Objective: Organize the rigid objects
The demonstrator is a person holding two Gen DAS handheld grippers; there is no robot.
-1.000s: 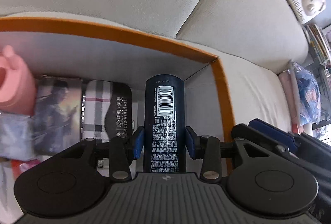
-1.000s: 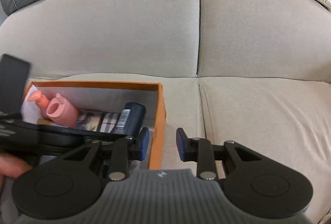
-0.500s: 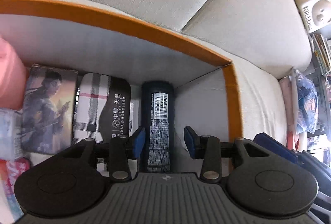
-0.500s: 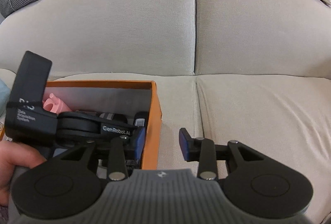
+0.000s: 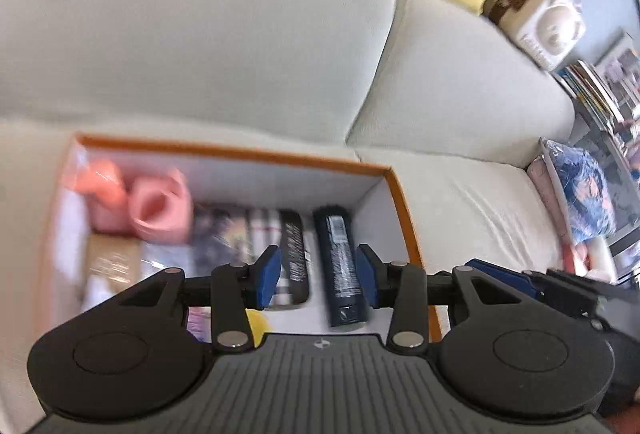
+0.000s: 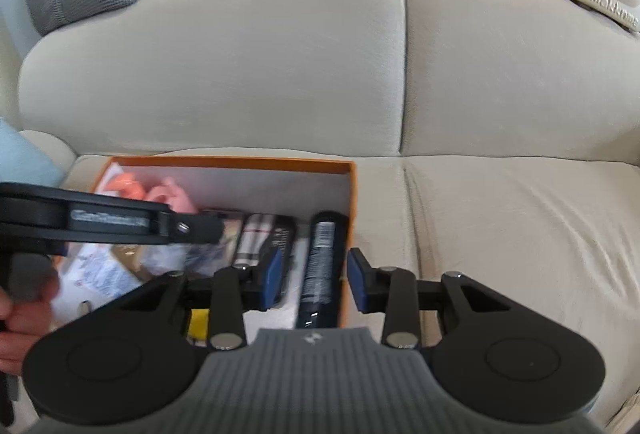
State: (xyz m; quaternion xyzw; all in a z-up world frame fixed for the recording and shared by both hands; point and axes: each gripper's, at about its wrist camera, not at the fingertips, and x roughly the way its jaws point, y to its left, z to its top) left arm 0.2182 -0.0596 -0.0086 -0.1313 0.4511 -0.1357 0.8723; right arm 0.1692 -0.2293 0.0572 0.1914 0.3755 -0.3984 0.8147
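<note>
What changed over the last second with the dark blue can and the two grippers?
The left gripper let go of the dark blue can and pulled up and back; the can now lies in the orange box by its right wall. The right gripper opened a little wider, holding nothing. The other box contents stayed put.

Orange box (image 6: 348,193) sits on grey sofa (image 6: 500,234).

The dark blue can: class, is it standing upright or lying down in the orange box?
Lying down. The dark blue can rests lengthwise on the floor of the orange box, beside its right wall, its printed side facing up.
</note>
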